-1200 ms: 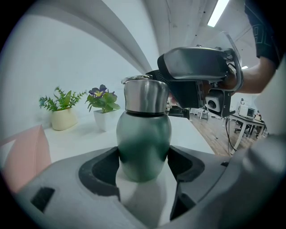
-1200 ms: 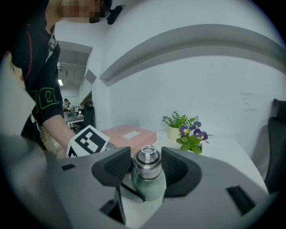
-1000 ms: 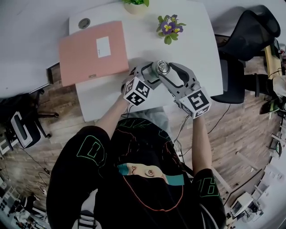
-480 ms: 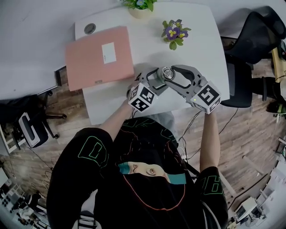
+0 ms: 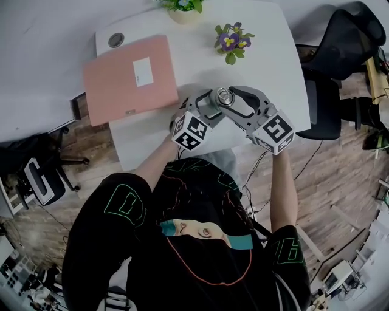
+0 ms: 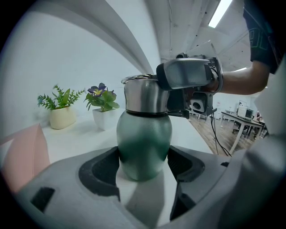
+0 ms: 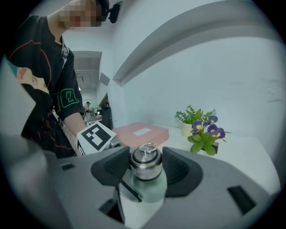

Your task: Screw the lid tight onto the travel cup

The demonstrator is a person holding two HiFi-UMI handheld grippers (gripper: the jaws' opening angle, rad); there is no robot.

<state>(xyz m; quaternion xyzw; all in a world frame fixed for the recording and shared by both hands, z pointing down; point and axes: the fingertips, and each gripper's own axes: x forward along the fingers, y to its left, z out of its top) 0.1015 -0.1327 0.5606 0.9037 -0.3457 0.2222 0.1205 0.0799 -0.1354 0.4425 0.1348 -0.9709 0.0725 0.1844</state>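
The travel cup point(image 6: 144, 147), a green rounded body under a steel lid point(image 7: 145, 163), is held upright above the near half of the white table point(image 5: 267, 54), towards the table's five o'clock corner in the head view; whether its base rests on the tabletop cannot be told. The left gripper point(image 6: 143, 166) is brought in from seven o'clock of the cup and is clamped on the green body, low down, with the dark pads point(image 6: 102, 172) pressed against both flanks. The right gripper point(image 7: 146, 166) is brought in from four o'clock and is closed round the lid, its pads point(image 7: 115, 167) set against the steel band on either side, so that the lid sits squarely between the jaws above the cup's shoulder. In the left gripper view the right gripper is seen at one o'clock of the cup, level with the lid. On the table a pink folder point(image 5: 129, 78) is laid flat at ten o'clock of the cup, near it but not touching. A purple-flowered plant point(image 5: 230, 41) is placed at twelve o'clock, well apart, and a green plant point(image 5: 181, 7) at eleven o'clock, at the far edge. A black office chair point(image 5: 340, 42) is seen off the table at two o'clock.
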